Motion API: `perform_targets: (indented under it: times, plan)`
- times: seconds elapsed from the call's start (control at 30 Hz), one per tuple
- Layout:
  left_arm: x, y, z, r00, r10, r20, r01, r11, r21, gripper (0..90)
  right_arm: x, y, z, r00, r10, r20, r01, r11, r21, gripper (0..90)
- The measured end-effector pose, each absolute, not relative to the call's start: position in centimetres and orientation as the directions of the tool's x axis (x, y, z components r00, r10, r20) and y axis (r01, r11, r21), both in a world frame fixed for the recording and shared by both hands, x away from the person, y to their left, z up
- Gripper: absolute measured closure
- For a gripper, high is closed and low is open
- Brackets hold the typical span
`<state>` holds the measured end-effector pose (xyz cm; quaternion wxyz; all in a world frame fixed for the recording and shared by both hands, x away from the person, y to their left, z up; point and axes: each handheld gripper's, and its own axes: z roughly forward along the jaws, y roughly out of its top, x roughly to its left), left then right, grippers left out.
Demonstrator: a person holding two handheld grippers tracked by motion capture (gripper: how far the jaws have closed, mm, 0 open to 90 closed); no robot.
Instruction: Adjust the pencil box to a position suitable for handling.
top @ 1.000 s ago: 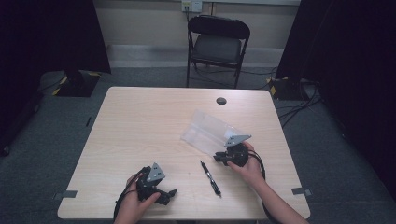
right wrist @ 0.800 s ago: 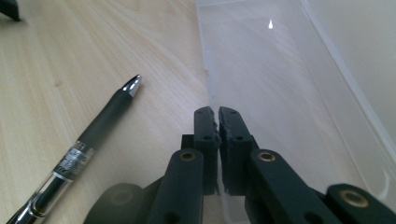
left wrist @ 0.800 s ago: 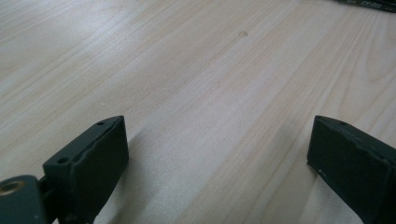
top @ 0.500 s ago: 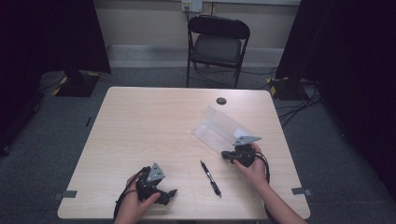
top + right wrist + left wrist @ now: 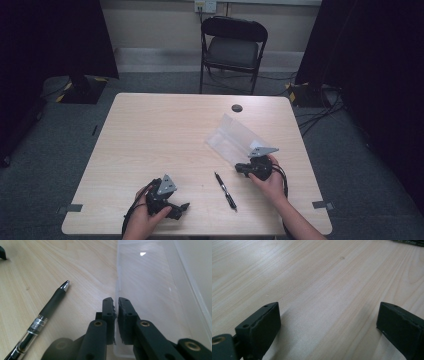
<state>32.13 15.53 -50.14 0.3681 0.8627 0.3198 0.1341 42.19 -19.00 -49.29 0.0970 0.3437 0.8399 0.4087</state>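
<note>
Both forearms reach in over the near worktop [image 5: 150,130] edge. The right tool [image 5: 116,305] is pinched onto the rim of the clear plastic case [image 5: 152,290]; the pen [image 5: 42,317] lies just beside it. The left tool [image 5: 329,322] rests low, jaws wide, holding nothing.

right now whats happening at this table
A person holds a gripper in each hand at a light wooden table. The right gripper is shut on the near edge of a clear plastic case. The left gripper is open over bare wood, holding nothing. A black ballpoint pen lies between the two.
</note>
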Motion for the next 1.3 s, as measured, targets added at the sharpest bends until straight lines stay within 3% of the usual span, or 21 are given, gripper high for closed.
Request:
perform_targets:
  times: [0.2,0.33,0.7,1.0,1.17,1.3]
  plan:
    - [32.1,15.5,-50.1,0.760,0.650,-0.004,0.453,-0.524,0.721,5.0,41.8,-18.5,-48.6,-0.745,0.666,0.044,0.452,0.455,0.768,70.1]
    - [32.1,15.5,-50.1,0.760,0.650,-0.003,0.453,-0.525,0.720,5.0,41.2,-18.0,-47.6,-0.747,0.662,0.056,0.438,0.427,0.792,61.1]
    - [32.1,15.5,-50.1,0.760,0.650,-0.004,0.453,-0.525,0.721,5.0,39.2,-14.8,-48.4,-0.805,0.582,0.117,0.433,0.440,0.787,54.4]
    - [32.1,15.5,-50.1,0.760,0.650,-0.003,0.452,-0.526,0.721,5.0,38.3,-13.3,-49.4,-0.829,0.542,0.140,0.440,0.478,0.760,55.6]
    - [32.1,15.5,-50.1,0.760,0.650,-0.003,0.452,-0.525,0.721,5.0,38.2,-13.4,-49.5,-0.817,0.561,0.136,0.455,0.482,0.749,64.5]
    - [32.1,15.5,-50.1,0.760,0.650,-0.004,0.453,-0.525,0.721,5.0,38.2,-13.4,-49.6,-0.815,0.564,0.129,0.454,0.486,0.747,66.5]
